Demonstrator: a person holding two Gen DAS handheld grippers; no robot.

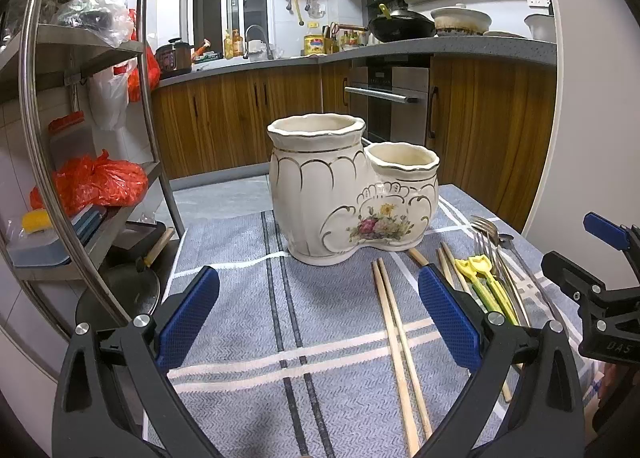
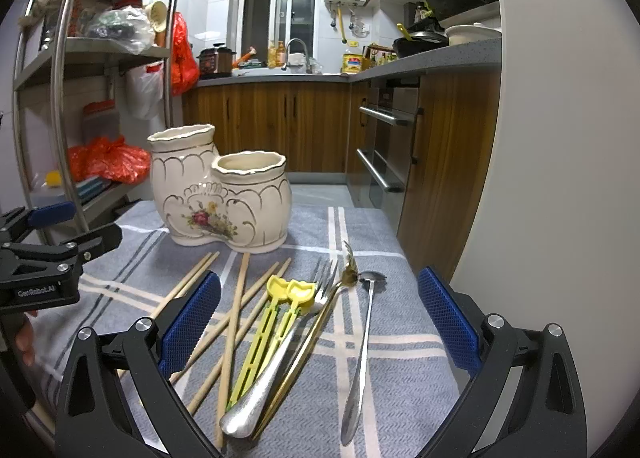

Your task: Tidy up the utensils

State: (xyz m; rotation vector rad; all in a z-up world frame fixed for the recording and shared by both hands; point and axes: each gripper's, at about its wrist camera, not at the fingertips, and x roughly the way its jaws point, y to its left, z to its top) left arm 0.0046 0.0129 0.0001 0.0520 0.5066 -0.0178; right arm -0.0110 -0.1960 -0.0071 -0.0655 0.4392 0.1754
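**Utensils not yet sorted**

The right hand-held gripper (image 2: 318, 322) hangs wide open and empty above the loose chopsticks (image 2: 236, 322), forks (image 2: 280, 358) and spoon (image 2: 362, 354). The left hand-held gripper (image 1: 318, 322) is equally spread and holds nothing. The two-cup ceramic holder (image 1: 348, 186) stands empty, so everything remains. The surface (image 1: 240, 298) wears a grey checked cloth, in a kitchen with wooden cabinets.
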